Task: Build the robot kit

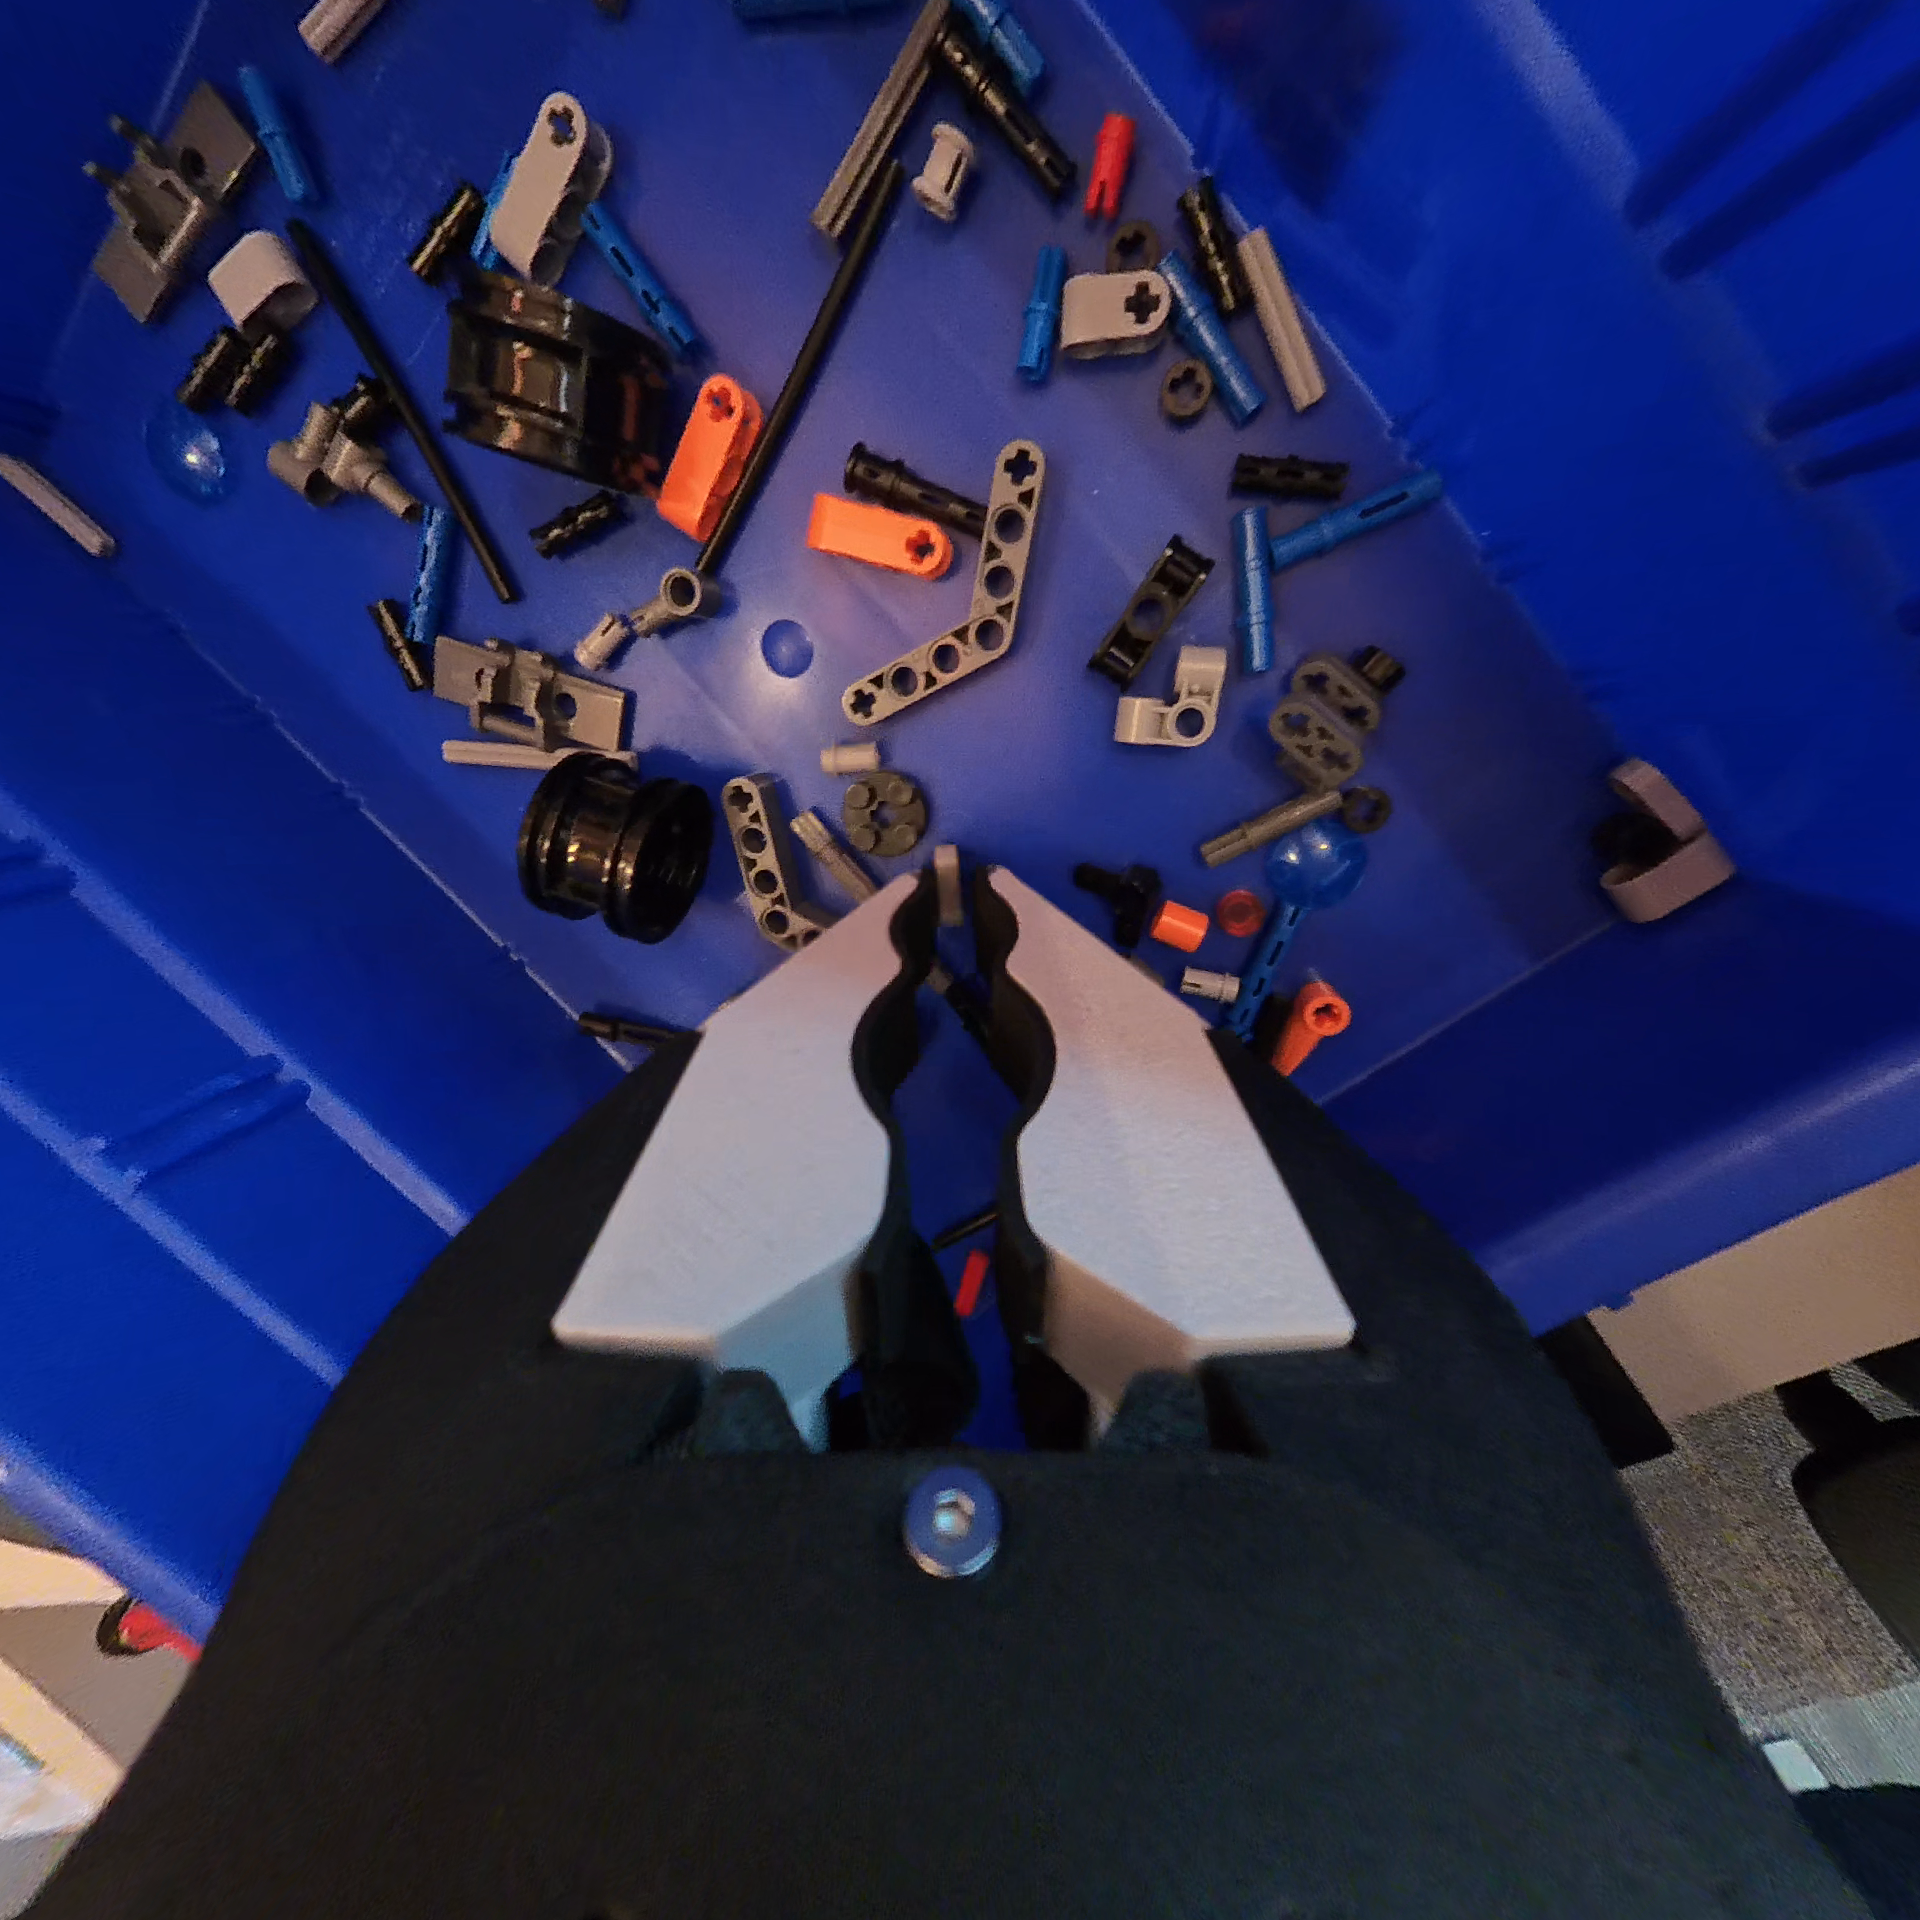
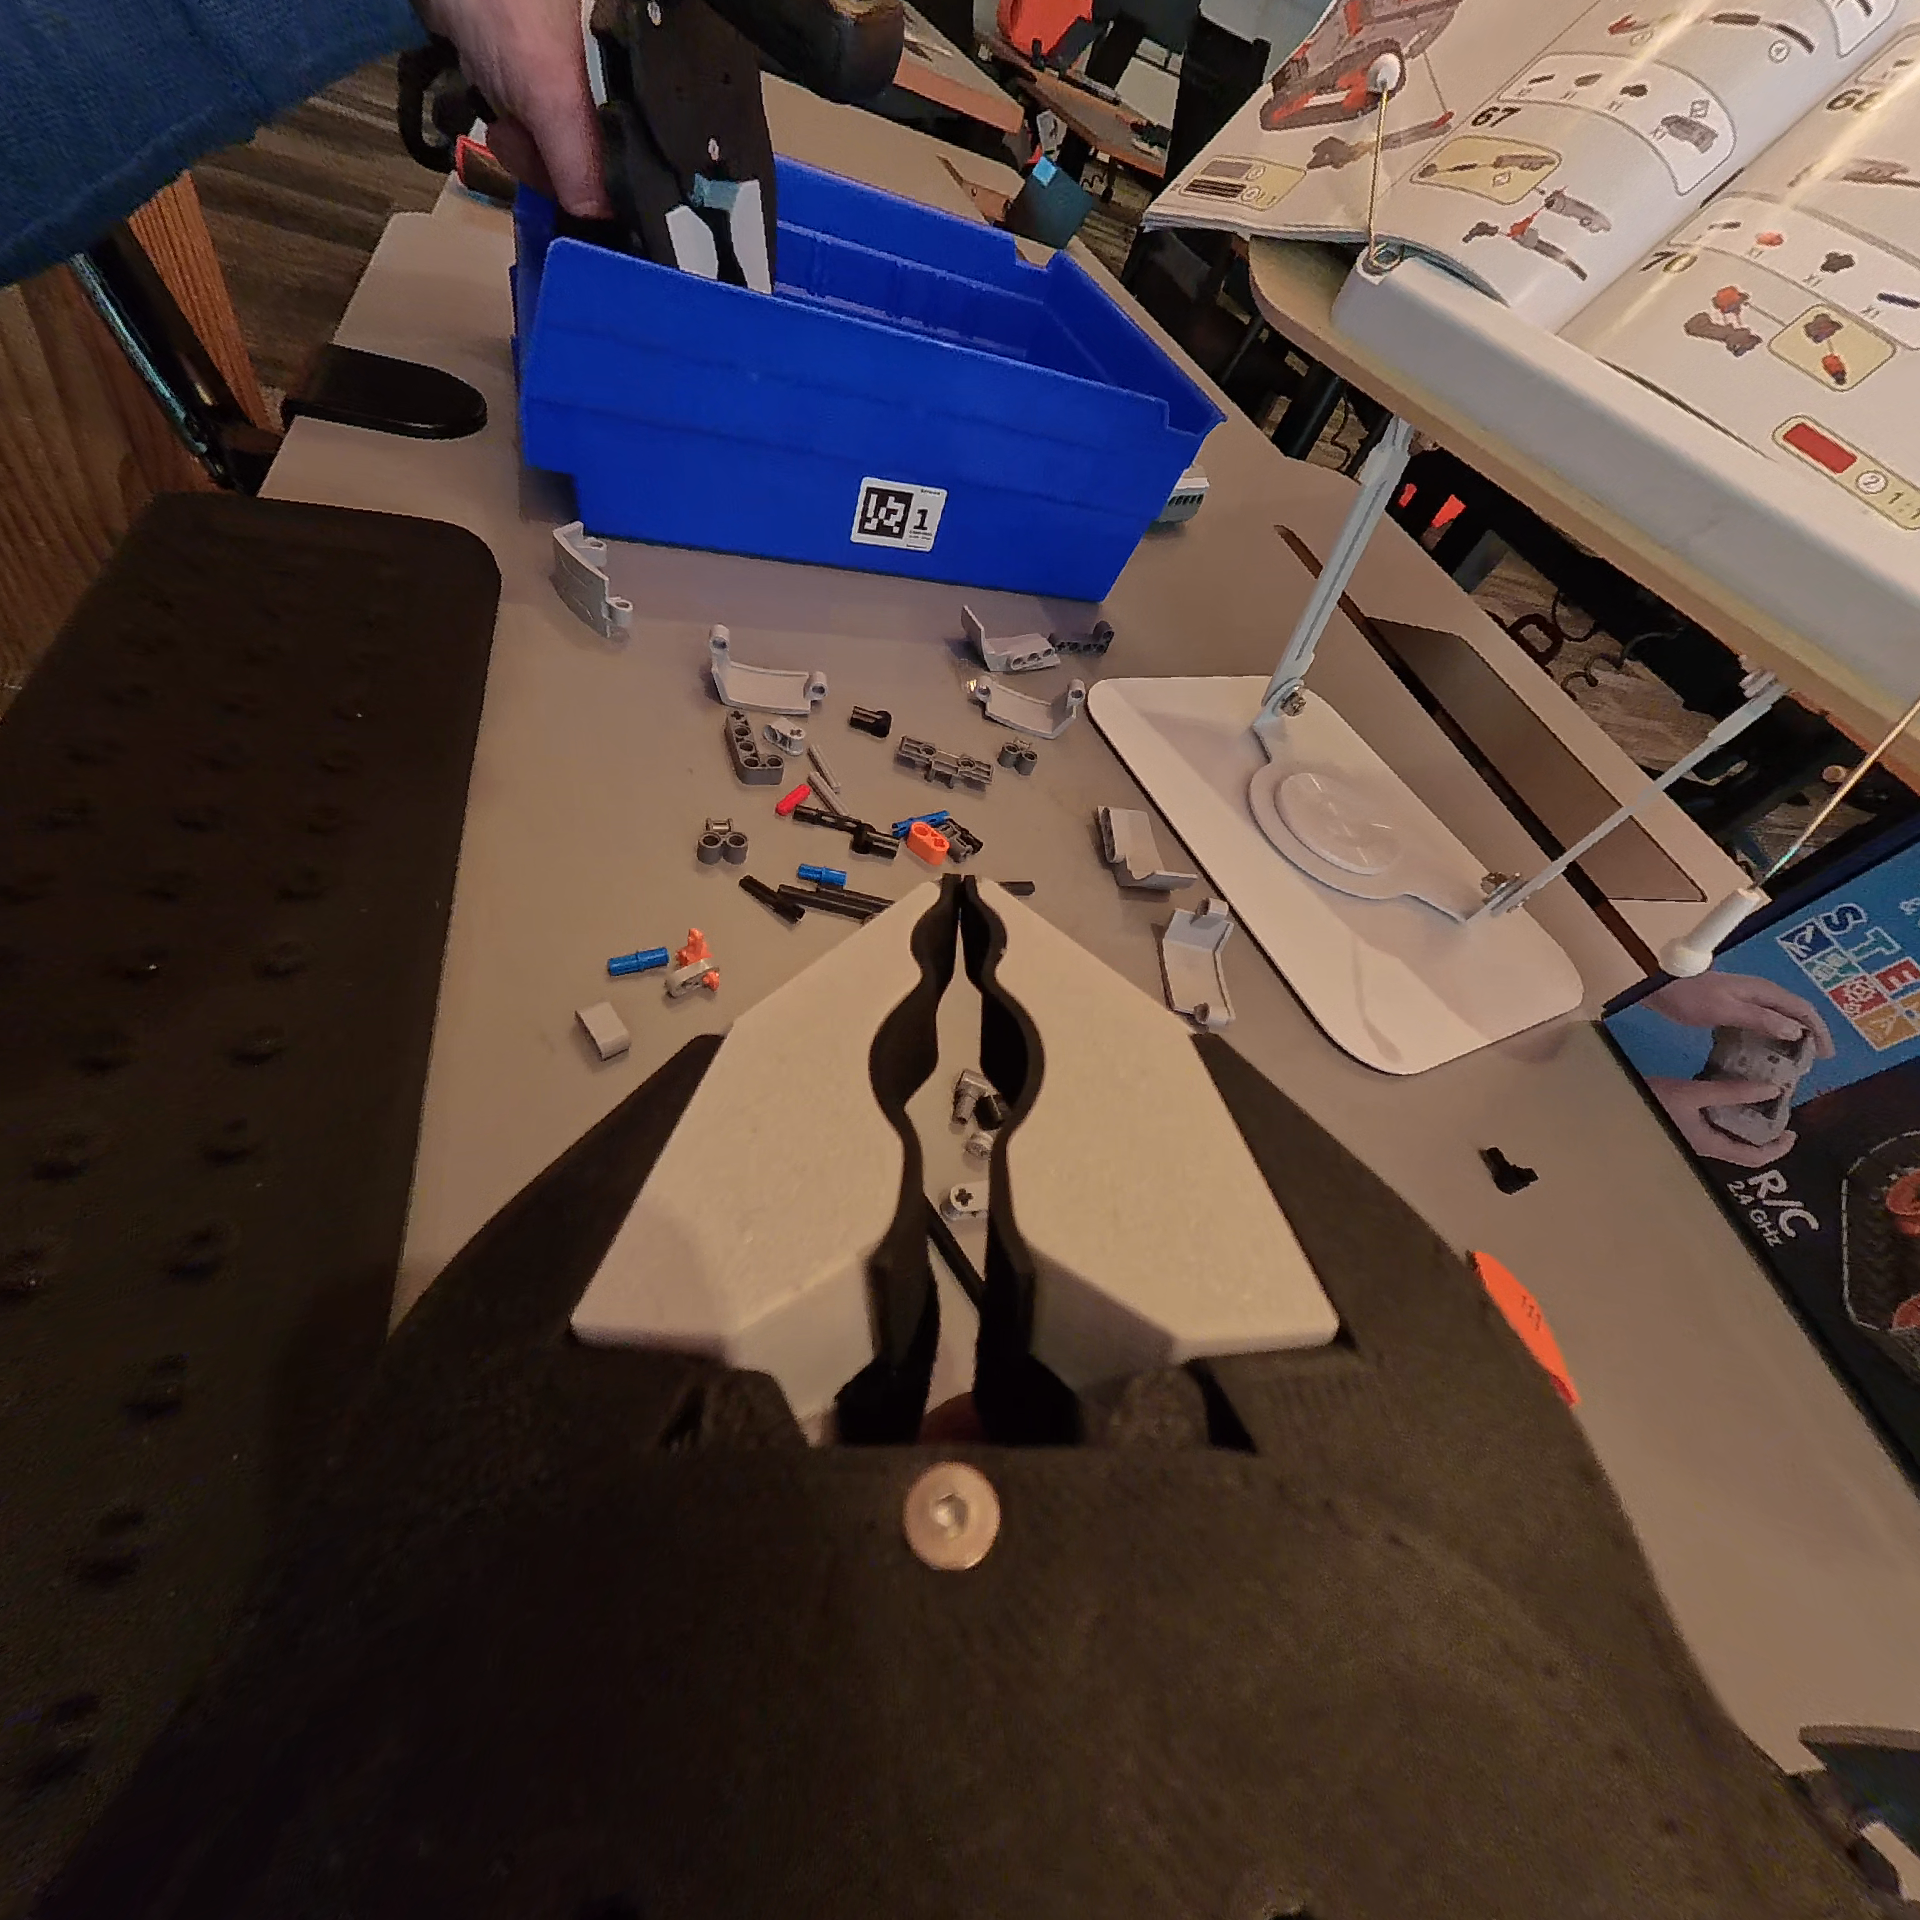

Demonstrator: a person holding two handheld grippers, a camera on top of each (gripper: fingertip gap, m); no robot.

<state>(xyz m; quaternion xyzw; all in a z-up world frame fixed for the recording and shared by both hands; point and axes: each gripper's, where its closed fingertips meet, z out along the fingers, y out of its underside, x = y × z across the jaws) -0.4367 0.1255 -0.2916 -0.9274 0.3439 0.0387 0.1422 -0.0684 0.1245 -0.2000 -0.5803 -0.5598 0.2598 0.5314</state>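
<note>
Left gripper [image 1: 948, 883] pinching small grey piece [image 1: 947, 871] inside blue bin [image 1: 1558, 312]

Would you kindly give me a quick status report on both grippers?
Left gripper inside blue bin, shut on small grey piece. Right gripper shut, empty, over loose parts on table.

Blue bin [image 1: 312, 1091], orange, grey & blk parts; claw [image 1: 948, 883] grey/blk.
</note>
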